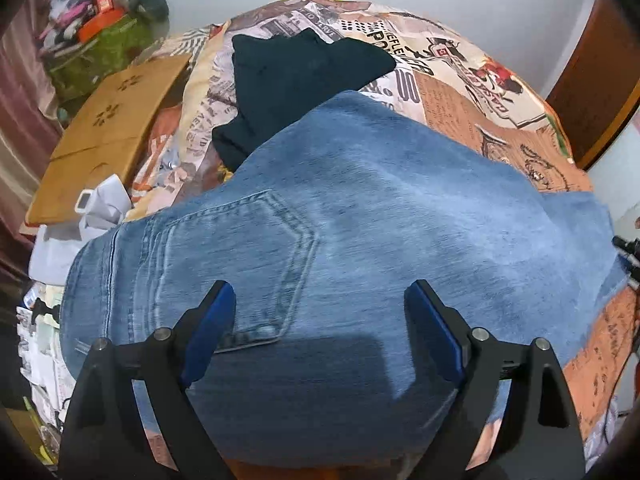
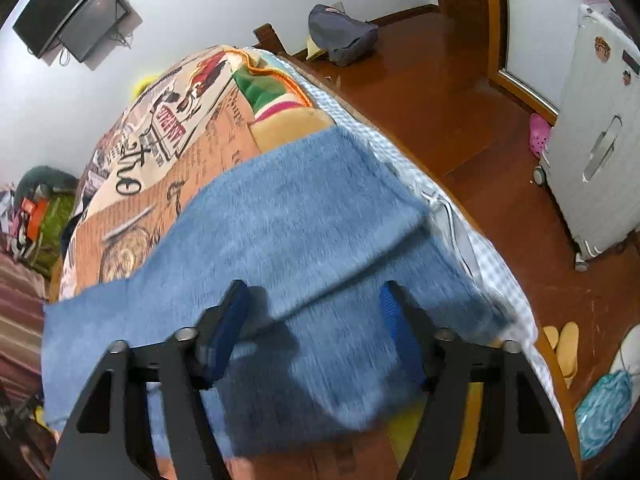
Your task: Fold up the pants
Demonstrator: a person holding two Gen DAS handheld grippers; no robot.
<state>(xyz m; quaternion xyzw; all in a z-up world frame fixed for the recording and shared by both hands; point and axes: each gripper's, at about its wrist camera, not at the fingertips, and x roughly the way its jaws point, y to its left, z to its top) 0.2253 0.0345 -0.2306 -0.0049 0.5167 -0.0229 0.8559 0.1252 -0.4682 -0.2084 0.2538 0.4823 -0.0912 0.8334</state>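
Observation:
Blue denim pants (image 1: 360, 216) lie spread across the printed bedspread (image 1: 472, 92), back pocket (image 1: 240, 264) up at the left. My left gripper (image 1: 320, 300) is open, hovering over the seat area just right of the pocket, holding nothing. In the right wrist view the pant legs (image 2: 288, 224) lie folded over each other near the bed's right edge. My right gripper (image 2: 312, 304) is open above the leg fabric and holds nothing.
A dark folded garment (image 1: 288, 80) lies beyond the pants. A cardboard box (image 1: 108, 136) and clutter stand left of the bed. Right of the bed are wooden floor (image 2: 440, 92), a white suitcase (image 2: 596, 148), slippers (image 2: 564, 344) and a grey bag (image 2: 340, 36).

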